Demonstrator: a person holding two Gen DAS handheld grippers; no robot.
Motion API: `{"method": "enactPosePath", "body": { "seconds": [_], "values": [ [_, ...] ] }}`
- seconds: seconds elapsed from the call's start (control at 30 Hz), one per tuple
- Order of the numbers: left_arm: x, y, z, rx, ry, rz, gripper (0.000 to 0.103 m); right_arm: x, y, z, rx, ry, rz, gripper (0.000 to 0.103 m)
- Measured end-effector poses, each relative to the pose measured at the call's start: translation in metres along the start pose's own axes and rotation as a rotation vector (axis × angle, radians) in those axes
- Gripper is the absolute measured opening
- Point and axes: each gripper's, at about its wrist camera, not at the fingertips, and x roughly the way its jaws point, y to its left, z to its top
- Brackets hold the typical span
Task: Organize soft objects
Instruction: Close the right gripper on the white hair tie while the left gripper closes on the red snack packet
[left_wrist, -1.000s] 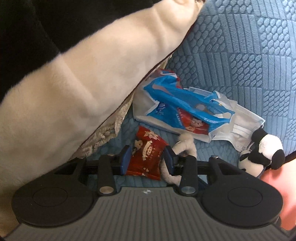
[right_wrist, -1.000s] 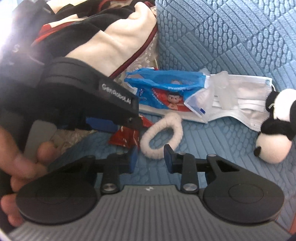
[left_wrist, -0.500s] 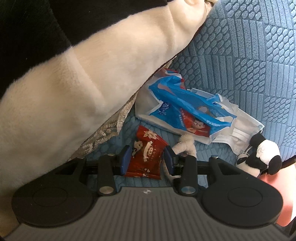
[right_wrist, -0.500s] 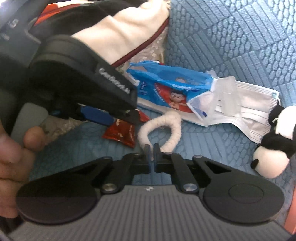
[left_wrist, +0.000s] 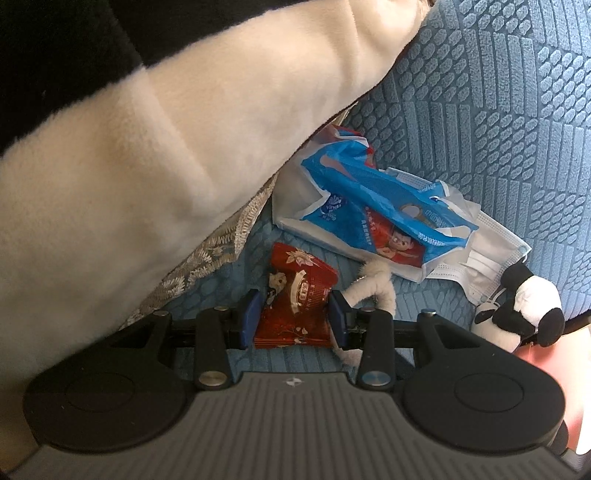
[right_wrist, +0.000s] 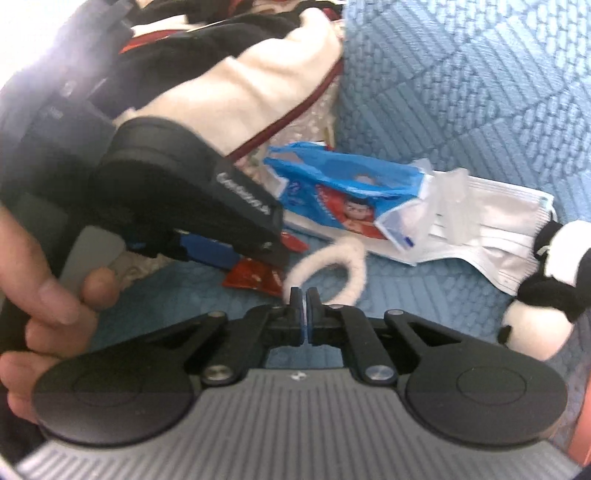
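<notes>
Spread over the blue quilted sofa fabric (left_wrist: 480, 110): big cream-and-black plush cushion (left_wrist: 166, 166), blue-and-white plastic tissue bag (left_wrist: 373, 218) lying on a white pleated face mask (right_wrist: 491, 236), small black-and-white plush panda (left_wrist: 528, 314). Clamped around the flat red snack packet (left_wrist: 295, 306), the left gripper (left_wrist: 293, 321). Pinched tight on the fluffy white loop scrunchie (right_wrist: 332, 264) at its near edge, the right gripper (right_wrist: 304, 317).

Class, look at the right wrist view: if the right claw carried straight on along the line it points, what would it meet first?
Most likely the fluffy white loop. The right claw is shut, its tips at the loop's near edge; whether it already pinches the fluff is unclear. Beyond lies the blue tissue pack, though depth is hard to judge.
</notes>
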Motion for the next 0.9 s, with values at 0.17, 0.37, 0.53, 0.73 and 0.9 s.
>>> {"method": "enactPosePath", "body": {
  "seconds": [0.17, 0.37, 0.53, 0.73, 0.9],
  "values": [
    [-0.002, 0.002, 0.000, -0.006, -0.003, 0.000, 0.042, 0.013, 0.005, -0.001, -0.019, 0.015, -0.001, 0.027],
    [-0.003, 0.005, 0.001, -0.021, -0.001, -0.003, 0.040, 0.016, 0.014, -0.011, -0.107, 0.013, -0.045, 0.025],
    [-0.004, 0.006, 0.002, -0.032, 0.006, -0.009, 0.035, 0.014, 0.021, -0.009, -0.173, 0.047, -0.083, 0.005],
    [-0.005, 0.005, 0.001, -0.034, 0.025, -0.027, 0.032, -0.001, 0.011, -0.005, -0.138, 0.057, -0.111, 0.003],
    [-0.009, 0.005, -0.003, -0.043, 0.034, -0.051, 0.032, -0.022, 0.000, -0.003, -0.081, 0.034, -0.137, 0.003]
  ]
}}
